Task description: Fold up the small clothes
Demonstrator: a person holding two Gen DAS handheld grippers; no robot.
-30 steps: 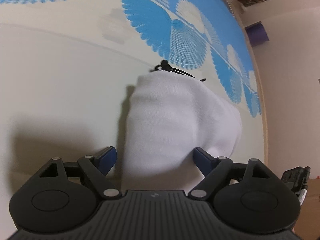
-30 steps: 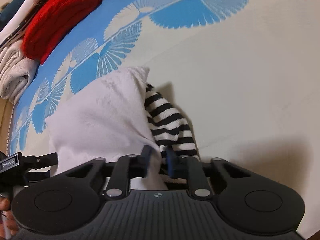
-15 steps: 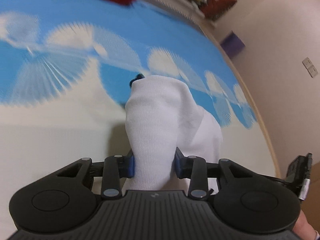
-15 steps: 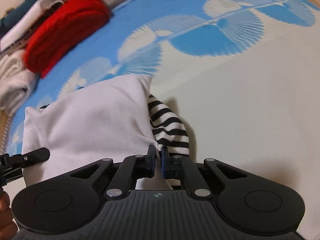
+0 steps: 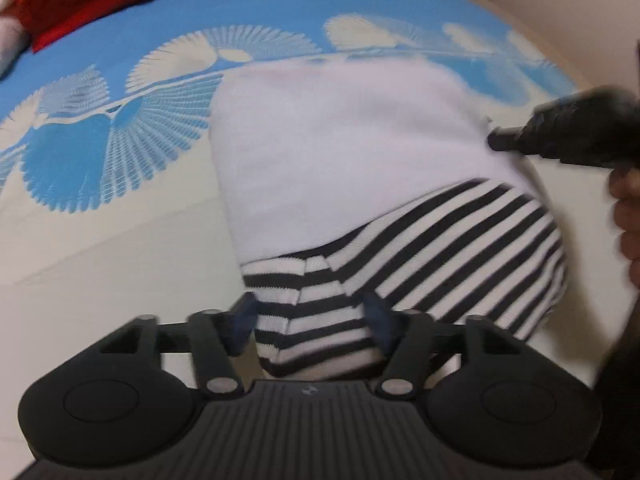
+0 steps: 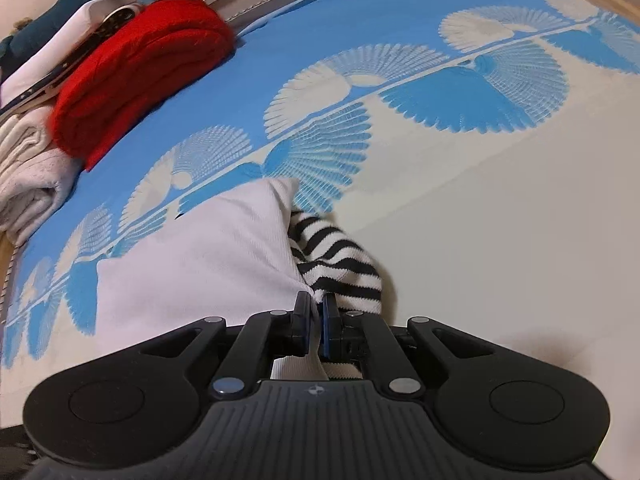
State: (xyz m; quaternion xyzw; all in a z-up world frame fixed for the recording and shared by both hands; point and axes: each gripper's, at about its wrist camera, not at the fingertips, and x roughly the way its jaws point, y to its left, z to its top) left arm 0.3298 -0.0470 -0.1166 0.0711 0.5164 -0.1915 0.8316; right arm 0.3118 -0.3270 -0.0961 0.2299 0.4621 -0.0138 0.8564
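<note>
The left hand-held gripper (image 5: 308, 322) is opening, its jaws straddling the black-and-white striped knit cuff (image 5: 316, 320). The right hand-held gripper (image 6: 316, 322) stays clenched on the small white knitted garment (image 6: 200, 264), likely pinning the fold flat on the blue-and-cream fan-patterned bed cover (image 6: 500, 220); beyond lies a folded red woollen jumper (image 6: 140, 72).

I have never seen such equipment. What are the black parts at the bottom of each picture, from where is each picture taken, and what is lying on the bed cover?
The black parts are two hand-held grippers; a person carries one in each hand. Each picture comes from a camera on one gripper, looking along its fingers.

On the blue-and-cream cover lies a small white garment with striped sleeves.

The right gripper is shut on the garment's edge. The left gripper is opening, with a striped cuff between its fingers.

A folded red garment lies at the back.
</note>
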